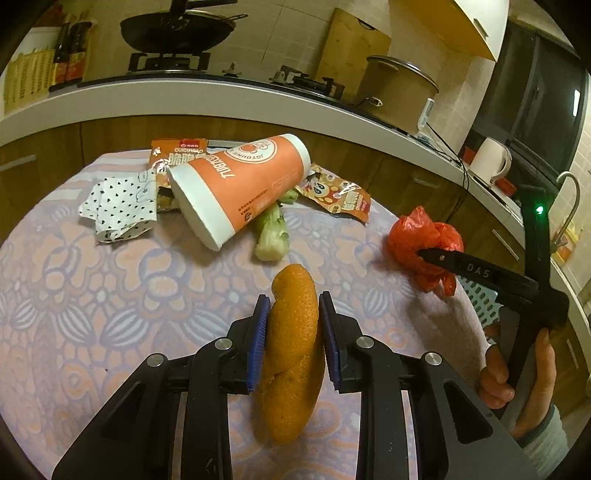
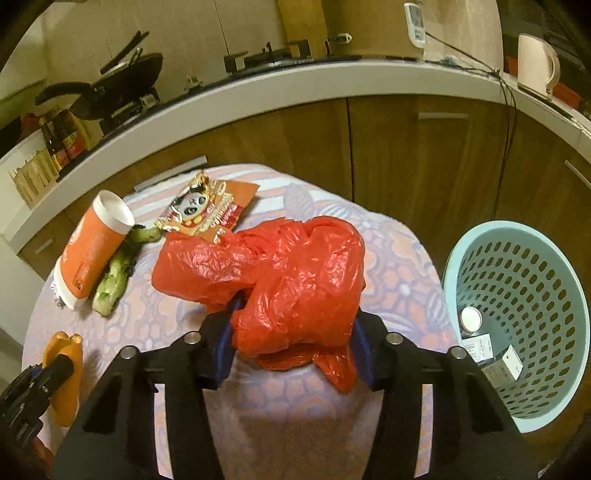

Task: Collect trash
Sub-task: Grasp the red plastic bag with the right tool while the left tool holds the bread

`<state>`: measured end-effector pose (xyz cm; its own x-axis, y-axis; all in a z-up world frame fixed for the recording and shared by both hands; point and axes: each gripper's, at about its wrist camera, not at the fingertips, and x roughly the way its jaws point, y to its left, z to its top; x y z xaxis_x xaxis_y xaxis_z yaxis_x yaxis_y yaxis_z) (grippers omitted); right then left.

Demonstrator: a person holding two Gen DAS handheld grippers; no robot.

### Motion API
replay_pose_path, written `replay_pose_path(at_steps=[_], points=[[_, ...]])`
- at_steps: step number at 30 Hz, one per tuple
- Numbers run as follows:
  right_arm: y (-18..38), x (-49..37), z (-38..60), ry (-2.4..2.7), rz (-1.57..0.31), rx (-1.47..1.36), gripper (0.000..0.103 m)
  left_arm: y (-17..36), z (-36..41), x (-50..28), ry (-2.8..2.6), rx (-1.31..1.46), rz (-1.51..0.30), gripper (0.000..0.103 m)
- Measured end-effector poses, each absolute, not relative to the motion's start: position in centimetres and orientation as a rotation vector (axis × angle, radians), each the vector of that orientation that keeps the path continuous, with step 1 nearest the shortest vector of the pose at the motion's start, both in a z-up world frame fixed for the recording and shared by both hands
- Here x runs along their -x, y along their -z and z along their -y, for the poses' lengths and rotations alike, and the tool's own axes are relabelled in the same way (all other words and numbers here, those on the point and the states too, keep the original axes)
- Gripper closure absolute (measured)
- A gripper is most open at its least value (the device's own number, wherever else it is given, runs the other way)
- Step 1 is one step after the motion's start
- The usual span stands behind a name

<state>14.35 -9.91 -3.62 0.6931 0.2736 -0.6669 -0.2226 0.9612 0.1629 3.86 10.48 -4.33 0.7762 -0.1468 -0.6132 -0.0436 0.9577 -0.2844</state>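
Left wrist: floral tablecloth (image 1: 92, 295) beneath kitchen counter (image 1: 221, 99).

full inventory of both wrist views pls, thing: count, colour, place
orange peel: 1, orange, between the left pads, over the table
plastic bag: 1, red, crumpled, between the right pads
cup: 1, orange and white, on its side, mid table
vegetable stalk: 1, green, beside the cup
snack wrappers: 2, orange printed, far side of table
paper: 1, white with black dots, left of cup
basket: 1, pale blue, perforated, right of table, small boxes inside
tablecloth: 1, lilac and peach floral
wok: 1, black, on stove
kettle: 1, white, counter
left hand-held gripper: black, blue pads
right hand-held gripper: black, blue pads
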Motion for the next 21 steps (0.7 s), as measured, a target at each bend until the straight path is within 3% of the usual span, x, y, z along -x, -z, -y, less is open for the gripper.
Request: replay_pose_path(at_steps=[21], points=[[-2.0, -10.4, 18.3, -0.193, -0.589, -0.101, 0.056, -1.3, -3.1, -4.2, 0.179, 0.205, -0.622, 0.077]])
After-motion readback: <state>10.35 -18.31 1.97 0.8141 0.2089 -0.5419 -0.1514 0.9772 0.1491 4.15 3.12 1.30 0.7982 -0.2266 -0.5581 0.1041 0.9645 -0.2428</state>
